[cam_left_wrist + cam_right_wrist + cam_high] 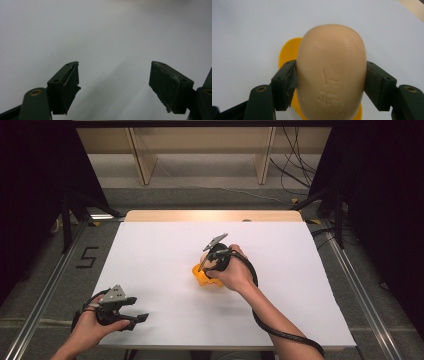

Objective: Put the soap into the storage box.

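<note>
right gripper (331,82) clamps a peach-tan soap bar (331,72) by its two long sides, pads pressed flush; bar is smooth, rounded, oval, with a faint stamped mark on its face, sitting above a yellow-orange dish (288,53) near mid-sheet on the white table cover (165,270). right hand (235,272) wraps the tool from behind, forearm angling in from the lower right, nose tipped down-left (cable looping back along the arm). left gripper (141,309) rests low at the near-left corner, jaws spread with nothing between them, left hand (90,325) cupped under it.

The soap (331,72) looks waxy, smooth and matt above a glossy yellow plastic dish (287,53) on the matt white table (150,260).
</note>
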The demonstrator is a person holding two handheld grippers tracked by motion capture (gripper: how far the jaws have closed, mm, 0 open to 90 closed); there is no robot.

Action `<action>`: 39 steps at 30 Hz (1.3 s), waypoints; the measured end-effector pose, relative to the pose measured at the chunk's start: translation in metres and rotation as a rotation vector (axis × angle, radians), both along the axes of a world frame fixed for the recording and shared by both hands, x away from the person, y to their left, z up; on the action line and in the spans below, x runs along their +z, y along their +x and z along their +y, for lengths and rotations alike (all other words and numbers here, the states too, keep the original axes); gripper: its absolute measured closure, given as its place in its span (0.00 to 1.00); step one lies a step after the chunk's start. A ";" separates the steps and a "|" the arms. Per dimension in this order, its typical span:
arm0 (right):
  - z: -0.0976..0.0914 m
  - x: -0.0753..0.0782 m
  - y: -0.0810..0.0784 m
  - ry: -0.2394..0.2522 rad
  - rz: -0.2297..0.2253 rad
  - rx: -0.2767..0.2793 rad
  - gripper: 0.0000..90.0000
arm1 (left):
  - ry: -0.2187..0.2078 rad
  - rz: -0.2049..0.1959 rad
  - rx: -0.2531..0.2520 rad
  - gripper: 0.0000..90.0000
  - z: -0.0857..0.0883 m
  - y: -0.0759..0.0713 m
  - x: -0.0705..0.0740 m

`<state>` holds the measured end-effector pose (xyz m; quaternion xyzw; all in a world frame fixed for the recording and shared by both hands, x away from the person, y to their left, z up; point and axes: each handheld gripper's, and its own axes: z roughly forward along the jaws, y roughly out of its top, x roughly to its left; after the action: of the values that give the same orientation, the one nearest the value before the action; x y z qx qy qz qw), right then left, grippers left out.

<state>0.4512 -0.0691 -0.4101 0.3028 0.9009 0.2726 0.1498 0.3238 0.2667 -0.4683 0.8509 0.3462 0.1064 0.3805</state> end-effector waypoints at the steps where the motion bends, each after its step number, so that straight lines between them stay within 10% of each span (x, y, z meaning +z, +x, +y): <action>1: 0.000 -0.001 0.000 0.001 0.001 -0.004 0.37 | -0.001 0.001 0.000 0.26 0.000 0.000 0.000; 39: 0.002 -0.013 0.002 -0.007 0.037 -0.006 0.37 | 0.004 0.003 -0.005 0.26 0.000 0.000 0.000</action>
<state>0.4528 -0.0671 -0.4233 0.3100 0.9036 0.2632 0.1349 0.3239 0.2669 -0.4683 0.8527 0.3444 0.1050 0.3785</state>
